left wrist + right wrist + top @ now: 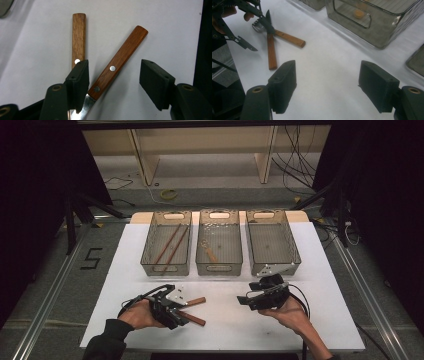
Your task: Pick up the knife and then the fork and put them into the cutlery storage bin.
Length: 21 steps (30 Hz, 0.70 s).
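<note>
Wooden knife handle (117, 62) lies lengthwise between the left gripper (113, 82) jaws, part-open, gripping nothing; right gripper (332, 87) stands well apart, open, empty.

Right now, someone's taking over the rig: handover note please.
Left gripper: open, jaws astride one wooden-handled utensil, pads not pressing on it. A second utensil lies crossed beside it.
Right gripper: open, holds nothing, above bare table.
Done: chopsticks in left bin, one wooden piece in middle bin.
Left: grip and bin both utensils; right bin looks empty.
</note>
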{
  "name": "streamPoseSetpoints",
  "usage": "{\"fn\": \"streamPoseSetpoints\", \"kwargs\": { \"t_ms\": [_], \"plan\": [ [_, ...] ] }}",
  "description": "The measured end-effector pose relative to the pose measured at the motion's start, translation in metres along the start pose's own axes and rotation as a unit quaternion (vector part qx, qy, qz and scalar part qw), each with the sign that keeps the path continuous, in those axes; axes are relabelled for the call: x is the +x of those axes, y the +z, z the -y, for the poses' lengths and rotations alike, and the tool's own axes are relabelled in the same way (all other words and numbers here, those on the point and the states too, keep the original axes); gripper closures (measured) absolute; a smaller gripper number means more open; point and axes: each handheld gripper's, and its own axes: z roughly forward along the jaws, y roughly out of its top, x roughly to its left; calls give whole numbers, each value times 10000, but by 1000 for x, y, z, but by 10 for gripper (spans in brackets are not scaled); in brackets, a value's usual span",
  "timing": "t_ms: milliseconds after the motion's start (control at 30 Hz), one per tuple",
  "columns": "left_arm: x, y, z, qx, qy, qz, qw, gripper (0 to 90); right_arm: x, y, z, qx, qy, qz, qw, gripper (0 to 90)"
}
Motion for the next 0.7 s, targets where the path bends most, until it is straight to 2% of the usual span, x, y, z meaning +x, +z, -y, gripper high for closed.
{"fn": "streamPoseSetpoints", "kwargs": {
  "t_ms": [333,700],
  "plan": [
    [3,7,-3,238,256,45,9994,473,0,0,0,10,2,-46,10000,316],
    [8,13,-4,459,316,149,9983,519,0,-1,0,3,5,-57,10000,321]
  ]
}}
